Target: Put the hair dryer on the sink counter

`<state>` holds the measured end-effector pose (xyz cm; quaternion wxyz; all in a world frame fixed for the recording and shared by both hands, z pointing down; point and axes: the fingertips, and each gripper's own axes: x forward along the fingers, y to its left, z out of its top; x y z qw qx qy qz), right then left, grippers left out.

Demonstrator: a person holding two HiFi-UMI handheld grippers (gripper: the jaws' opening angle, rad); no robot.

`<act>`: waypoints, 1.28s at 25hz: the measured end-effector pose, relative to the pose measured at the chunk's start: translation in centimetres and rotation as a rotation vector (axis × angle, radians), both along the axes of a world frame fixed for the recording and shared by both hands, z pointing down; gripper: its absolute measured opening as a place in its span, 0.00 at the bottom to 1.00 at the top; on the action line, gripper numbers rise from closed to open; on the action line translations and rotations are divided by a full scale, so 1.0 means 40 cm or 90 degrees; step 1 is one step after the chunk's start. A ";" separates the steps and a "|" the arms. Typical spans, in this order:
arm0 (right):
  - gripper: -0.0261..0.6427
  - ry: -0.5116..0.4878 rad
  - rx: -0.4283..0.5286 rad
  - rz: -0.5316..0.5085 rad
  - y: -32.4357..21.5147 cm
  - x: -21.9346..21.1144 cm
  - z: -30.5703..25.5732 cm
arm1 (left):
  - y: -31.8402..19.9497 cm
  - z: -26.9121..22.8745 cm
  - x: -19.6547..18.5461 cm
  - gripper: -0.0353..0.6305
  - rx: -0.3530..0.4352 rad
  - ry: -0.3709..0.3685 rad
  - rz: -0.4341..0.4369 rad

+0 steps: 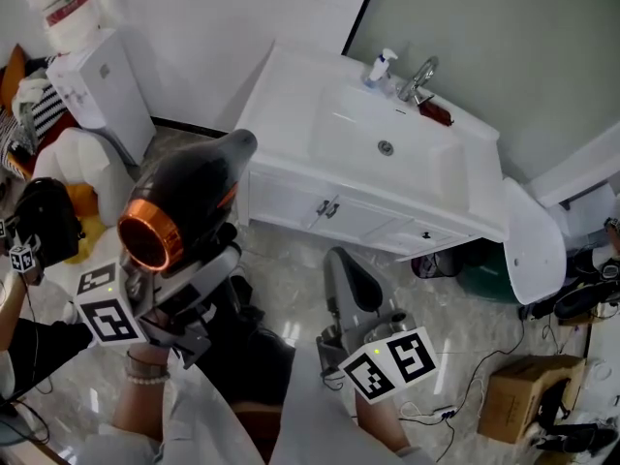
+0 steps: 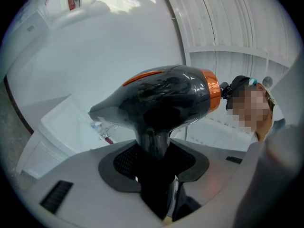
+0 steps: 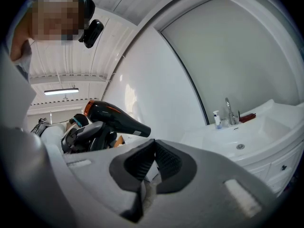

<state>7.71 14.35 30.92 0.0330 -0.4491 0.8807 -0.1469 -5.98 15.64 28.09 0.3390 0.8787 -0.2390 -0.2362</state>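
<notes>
From the head view, the left claw (image 1: 199,260) gripped a black hair dryer (image 1: 184,197) by its handle. The dryer was in the air over the floor, its orange-ringed rear end towards the camera and its nozzle pointing at the white desk (image 1: 291,114), well apart from it. The right claw (image 1: 341,260) hung beside it, closed. On the desk, behind the sink basin (image 1: 387,148), stood a faucet (image 1: 418,77) with a small bottle (image 1: 380,68) on its left and a dark red thing (image 1: 436,112), perhaps a brush, on its right. A water dispenser (image 1: 102,85) stood against the wall at the left.

In the left gripper view, both dark pads (image 2: 126,163) pressed on the dryer's handle, and the body rose upright above the claw with the orange ring to the right. The desk showed low at the left, past the nozzle.

In the right gripper view, the right claw's jaws met at their tips with nothing between them. Beyond them to the left was the dryer in the left claw's grip, and to the right the desk with faucet and bottle
</notes>
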 end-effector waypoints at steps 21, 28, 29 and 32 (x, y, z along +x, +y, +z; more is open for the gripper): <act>0.03 0.001 -0.027 0.044 -0.283 -0.015 0.003 | -0.335 -0.015 -0.014 0.31 -0.016 0.023 0.048; 0.03 0.005 -0.042 0.060 -0.456 -0.044 0.012 | -0.518 -0.005 -0.039 0.31 -0.025 0.008 0.071; 0.03 0.003 -0.044 0.064 -0.479 -0.043 0.011 | -0.541 -0.006 -0.042 0.31 -0.026 0.009 0.073; 0.03 0.004 -0.034 0.074 -0.506 -0.035 -0.011 | -0.565 -0.011 -0.045 0.31 -0.025 0.012 0.078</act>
